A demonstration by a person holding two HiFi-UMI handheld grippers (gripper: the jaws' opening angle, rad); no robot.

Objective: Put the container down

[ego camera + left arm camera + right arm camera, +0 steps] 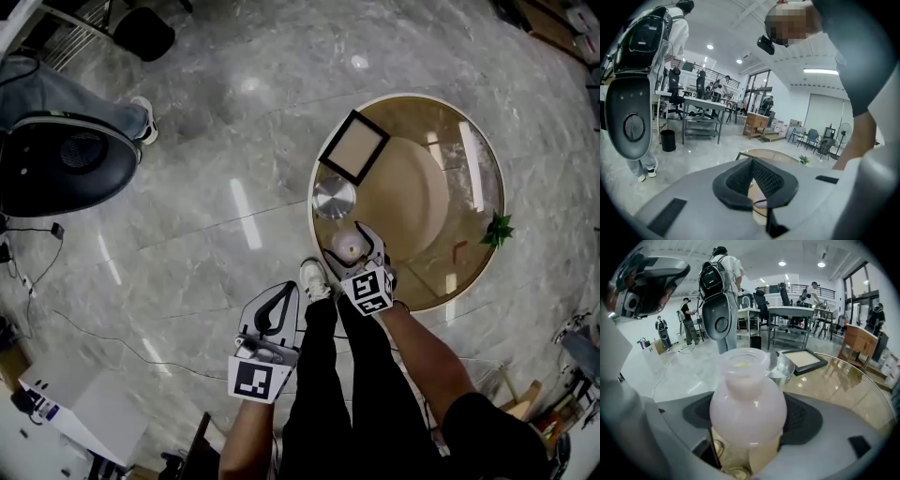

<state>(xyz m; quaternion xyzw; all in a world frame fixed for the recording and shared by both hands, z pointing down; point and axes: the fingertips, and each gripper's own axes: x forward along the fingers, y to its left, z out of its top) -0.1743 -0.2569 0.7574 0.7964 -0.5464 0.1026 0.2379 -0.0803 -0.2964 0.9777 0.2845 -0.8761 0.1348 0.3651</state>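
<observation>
Pale pink container (747,399) stands upright, clamped between the jaws of the right tool (357,249) at the near edge of the round glass counter (483,150); whether it rests on the glass cannot be told. Just beyond it is a metal bowl (335,198), then a black-framed panel (353,146). Off the counter, the left tool (751,163) hangs with jaws together, holding nothing.
</observation>
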